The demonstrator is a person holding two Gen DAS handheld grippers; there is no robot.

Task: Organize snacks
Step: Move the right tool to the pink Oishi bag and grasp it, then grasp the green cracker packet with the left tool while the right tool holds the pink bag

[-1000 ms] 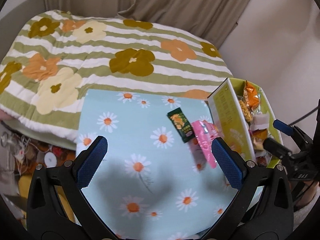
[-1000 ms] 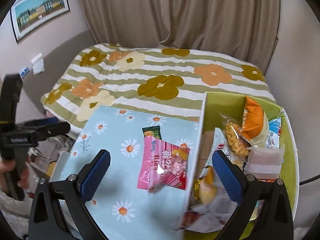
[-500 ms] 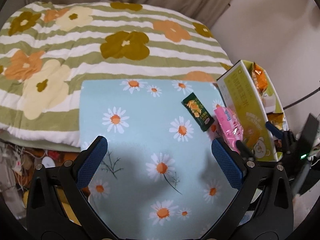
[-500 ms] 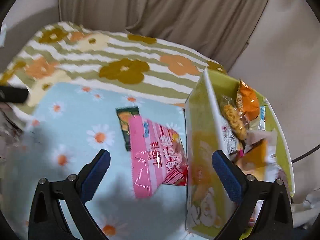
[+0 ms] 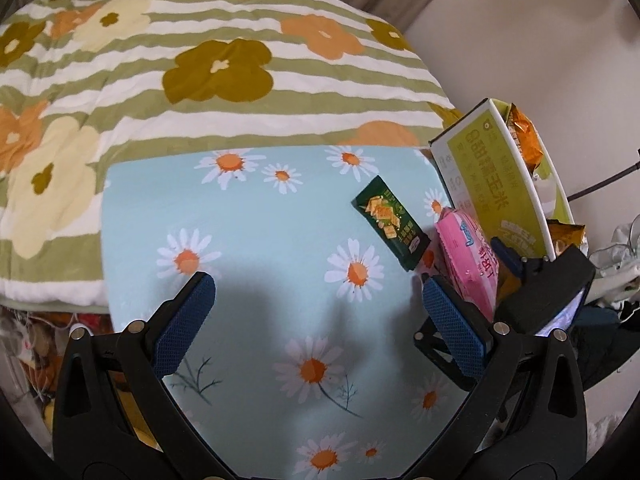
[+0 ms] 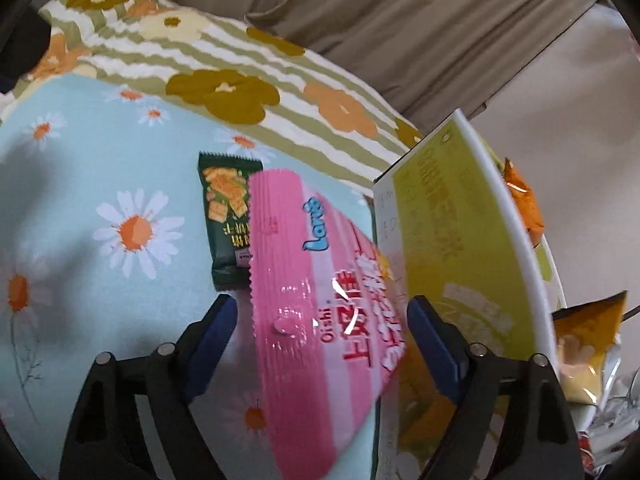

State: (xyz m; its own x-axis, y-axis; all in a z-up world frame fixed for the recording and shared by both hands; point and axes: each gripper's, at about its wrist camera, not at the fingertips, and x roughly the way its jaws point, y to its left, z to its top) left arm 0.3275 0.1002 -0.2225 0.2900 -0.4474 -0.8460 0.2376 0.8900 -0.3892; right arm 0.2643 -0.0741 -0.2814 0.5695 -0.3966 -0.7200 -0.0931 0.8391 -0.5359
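The right tongs [image 6: 322, 334] have dropped over the pink snack bag [image 6: 320, 320] on the daisy-cloth bench [image 6: 100, 300], jaws narrowing around it, not yet pinching. The yellow snack box [image 6: 460, 260] stands just to their right. The left tongs [image 5: 316, 312] hang released, holding nothing. Likely next: lifting the bag boxward.

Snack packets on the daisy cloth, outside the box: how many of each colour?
Pink packet: 1
Dark green packet: 1
Total: 2
Packets inside the yellow-green box are left out; too many are hidden to count.
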